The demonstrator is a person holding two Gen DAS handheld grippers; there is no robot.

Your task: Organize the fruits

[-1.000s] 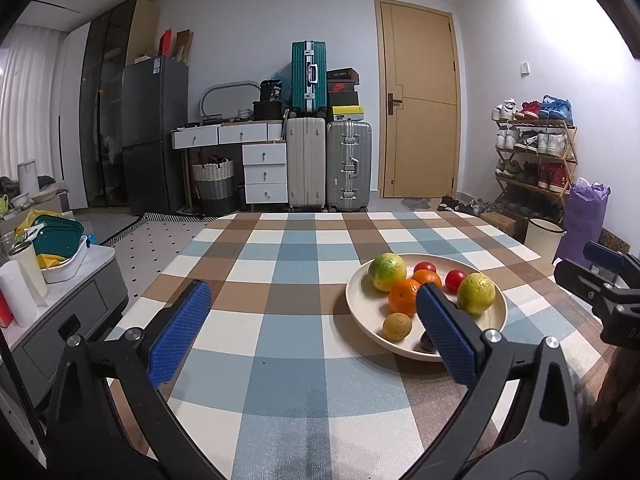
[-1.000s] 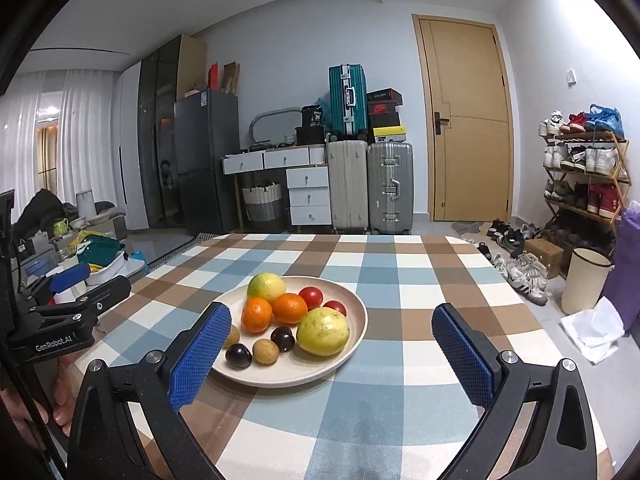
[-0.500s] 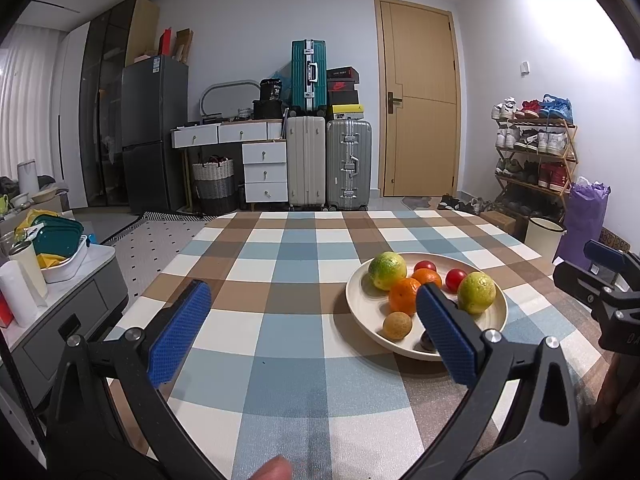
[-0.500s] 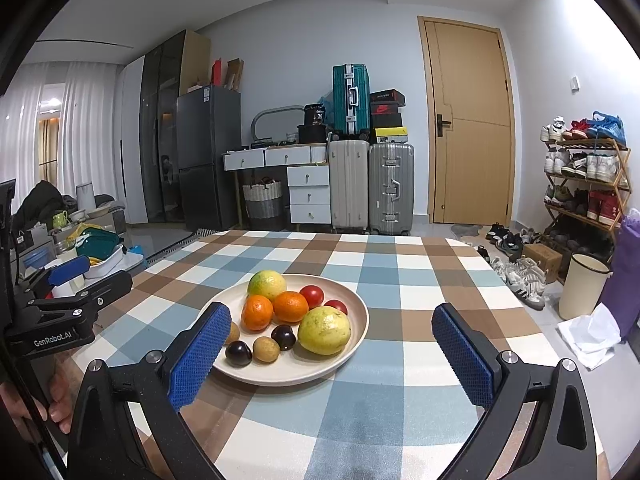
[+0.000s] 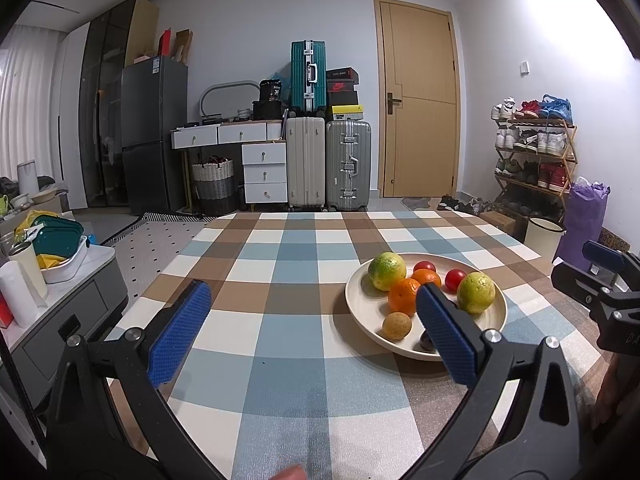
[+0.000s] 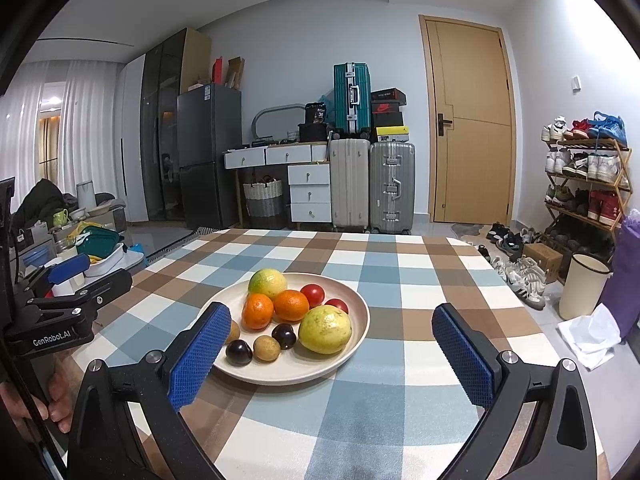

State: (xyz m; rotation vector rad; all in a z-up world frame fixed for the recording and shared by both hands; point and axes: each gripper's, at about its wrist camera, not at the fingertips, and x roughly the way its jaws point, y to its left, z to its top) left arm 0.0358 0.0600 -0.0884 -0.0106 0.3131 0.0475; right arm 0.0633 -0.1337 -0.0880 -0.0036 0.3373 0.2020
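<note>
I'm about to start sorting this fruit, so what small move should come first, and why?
Probably ease the right gripper forward and slightly left toward the plate. Both grippers are open and hold nothing, all the fruit sits on the plate, and the big yellow-green fruit lies nearest, with clear room on its right for a grasp.

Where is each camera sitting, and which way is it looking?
Left wrist: sits on the left tongs, open, facing across the checked table toward the door; plate of fruit lies right; the right tongs show at far right.
Right wrist: sits on the right tongs, open, facing likewise; plate left of centre; left tongs and a hand at far left.
Shared: plate, table, suitcases, door.
</note>
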